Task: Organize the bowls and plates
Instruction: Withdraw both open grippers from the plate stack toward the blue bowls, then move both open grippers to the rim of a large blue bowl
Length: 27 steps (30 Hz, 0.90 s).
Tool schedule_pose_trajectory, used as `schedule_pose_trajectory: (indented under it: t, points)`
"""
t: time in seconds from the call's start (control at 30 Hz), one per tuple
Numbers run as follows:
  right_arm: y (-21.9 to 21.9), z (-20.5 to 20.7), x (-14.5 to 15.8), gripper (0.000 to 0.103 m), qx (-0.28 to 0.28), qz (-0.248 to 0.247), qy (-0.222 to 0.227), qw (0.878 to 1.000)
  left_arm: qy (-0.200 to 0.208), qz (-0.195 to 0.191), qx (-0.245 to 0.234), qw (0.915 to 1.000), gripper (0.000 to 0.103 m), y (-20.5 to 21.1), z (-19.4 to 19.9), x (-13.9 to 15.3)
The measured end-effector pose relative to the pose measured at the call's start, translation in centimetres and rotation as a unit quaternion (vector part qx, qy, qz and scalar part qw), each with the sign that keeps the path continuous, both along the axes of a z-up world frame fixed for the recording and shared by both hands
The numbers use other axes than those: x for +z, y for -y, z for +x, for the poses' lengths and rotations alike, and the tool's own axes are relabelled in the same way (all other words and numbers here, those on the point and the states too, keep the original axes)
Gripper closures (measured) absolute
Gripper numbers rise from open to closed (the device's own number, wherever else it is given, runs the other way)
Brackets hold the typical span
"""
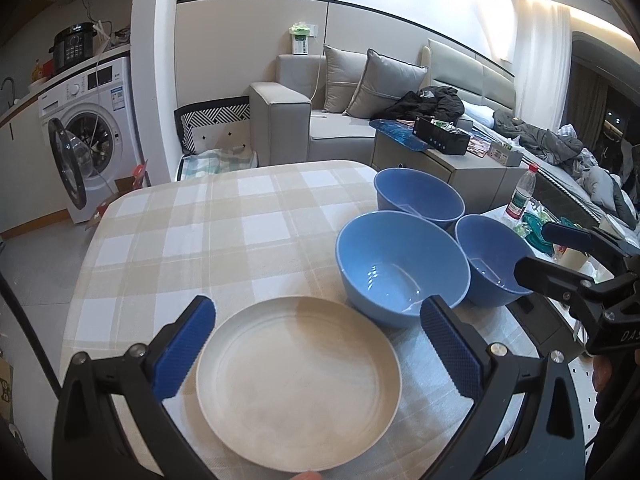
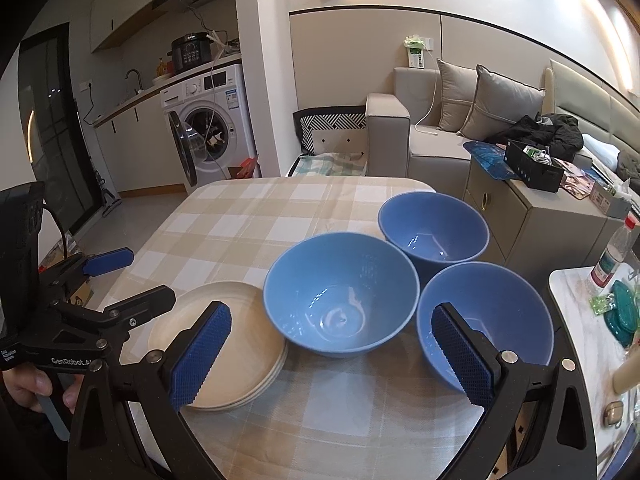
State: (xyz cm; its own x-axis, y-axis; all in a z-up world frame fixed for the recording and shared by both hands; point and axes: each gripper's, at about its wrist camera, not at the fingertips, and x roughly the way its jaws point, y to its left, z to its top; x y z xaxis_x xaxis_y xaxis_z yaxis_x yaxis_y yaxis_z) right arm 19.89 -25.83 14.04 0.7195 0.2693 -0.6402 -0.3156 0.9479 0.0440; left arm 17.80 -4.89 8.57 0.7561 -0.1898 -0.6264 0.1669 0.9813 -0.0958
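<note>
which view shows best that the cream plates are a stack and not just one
The right wrist view: the cream plates show several layered rims along their right edge beside the largest blue bowl. The left wrist view looks down on the top plate, so only one rim reads.

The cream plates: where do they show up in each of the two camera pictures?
Left wrist view: the plates lie bottom centre, between the left gripper's open fingers.
Right wrist view: the plates sit lower left, partly behind the right gripper's left finger.
Shared landmark: the big blue bowl just right of the plates in both views.
</note>
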Motion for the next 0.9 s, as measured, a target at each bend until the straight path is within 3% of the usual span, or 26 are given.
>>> schedule_pose_trajectory:
  t: [0.4,0.9]
  points:
    - [4.6,2.8,2.4,0.001,-0.021,0.018,0.004,1.000,0.004,-0.004,-0.029,0.9996,0.000,2.9,3.5,1.8]
    - [9.5,7.6,2.5,0.001,-0.054,0.033,-0.017,0.998,-0.003,-0.006,-0.049,0.9988,0.000,6.7,9.2,2.7]
